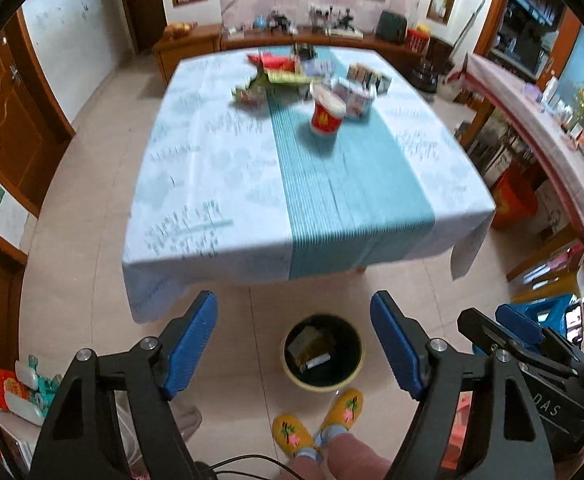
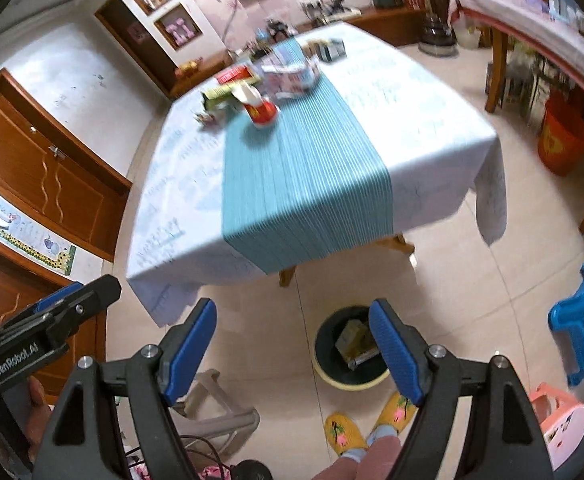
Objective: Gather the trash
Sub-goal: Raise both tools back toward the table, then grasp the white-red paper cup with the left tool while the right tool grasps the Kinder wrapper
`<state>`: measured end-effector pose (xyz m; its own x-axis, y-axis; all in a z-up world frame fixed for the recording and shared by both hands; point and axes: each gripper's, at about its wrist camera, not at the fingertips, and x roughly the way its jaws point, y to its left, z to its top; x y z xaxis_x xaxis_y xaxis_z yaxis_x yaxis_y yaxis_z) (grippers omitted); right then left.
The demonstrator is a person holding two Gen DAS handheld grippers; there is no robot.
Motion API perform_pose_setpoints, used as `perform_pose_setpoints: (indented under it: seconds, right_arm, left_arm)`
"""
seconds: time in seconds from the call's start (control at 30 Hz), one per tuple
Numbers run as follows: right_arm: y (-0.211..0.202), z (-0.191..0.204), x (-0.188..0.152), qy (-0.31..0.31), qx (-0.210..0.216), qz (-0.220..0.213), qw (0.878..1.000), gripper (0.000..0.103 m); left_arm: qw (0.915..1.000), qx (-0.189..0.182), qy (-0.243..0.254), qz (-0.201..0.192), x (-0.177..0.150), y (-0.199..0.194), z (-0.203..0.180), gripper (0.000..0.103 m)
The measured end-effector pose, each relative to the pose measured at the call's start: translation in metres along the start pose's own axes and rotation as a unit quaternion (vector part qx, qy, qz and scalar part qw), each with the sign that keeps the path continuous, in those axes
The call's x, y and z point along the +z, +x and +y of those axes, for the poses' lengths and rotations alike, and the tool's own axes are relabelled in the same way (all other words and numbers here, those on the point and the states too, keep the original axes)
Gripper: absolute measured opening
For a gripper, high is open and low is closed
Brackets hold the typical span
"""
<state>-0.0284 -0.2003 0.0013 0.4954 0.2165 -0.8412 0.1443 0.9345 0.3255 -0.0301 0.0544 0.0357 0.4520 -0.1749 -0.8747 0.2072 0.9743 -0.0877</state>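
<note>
Beyond the bin point(image 1: 322, 354), already holding some trash, the table point(image 1: 219, 184) keeps a cup point(image 1: 326, 114) and wrappers point(image 1: 275, 76); both the left gripper point(image 1: 294, 344) and the right gripper point(image 2: 294, 350) gape wide, empty.

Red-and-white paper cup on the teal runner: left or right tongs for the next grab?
Right, marginally. Both tongs, left and right, are open and empty, well short of the table. The red-and-white paper cup sits right of the left view's centre, on the right hand's side; the difference looks small.

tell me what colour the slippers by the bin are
Yellow slippers with a pink and green motif, clearest in the left wrist view.
</note>
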Motion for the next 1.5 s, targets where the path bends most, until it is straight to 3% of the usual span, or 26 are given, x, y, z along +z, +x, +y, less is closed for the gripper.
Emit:
perform_pose_setpoints:
  seconds: [0.37, 0.73, 0.93, 1.03, 1.23, 1.5]
  right_arm:
    - [-0.038, 0.039, 0.042, -0.050, -0.004, -0.071, 0.996, 0.079]
    - [-0.040, 0.054, 0.094, -0.097, -0.028, -0.118, 0.988, 0.079]
    - [-0.007, 0.043, 0.139, -0.117, -0.023, -0.106, 0.987, 0.079]
    - [0.019, 0.035, 0.168, -0.135, -0.007, -0.095, 0.986, 0.072]
    - [0.079, 0.014, 0.234, -0.176, 0.031, -0.033, 0.983, 0.062]
    - [0.135, -0.006, 0.314, -0.265, 0.060, 0.013, 0.962, 0.062]
  left_arm:
    - [0.9981, 0.004, 0.004, -0.062, 0.042, -0.037, 0.013, 0.077]
    - [0.9972, -0.005, -0.001, -0.074, 0.086, -0.028, 0.015, 0.077]
    - [0.9983, 0.006, -0.024, -0.053, 0.121, 0.013, 0.007, 0.077]
    - [0.9986, 0.012, -0.039, -0.033, 0.146, 0.045, -0.004, 0.077]
    - [0.9965, 0.024, -0.079, 0.014, 0.203, 0.109, -0.032, 0.077]
    - [0.9876, 0.064, -0.125, 0.069, 0.257, 0.197, -0.052, 0.077]
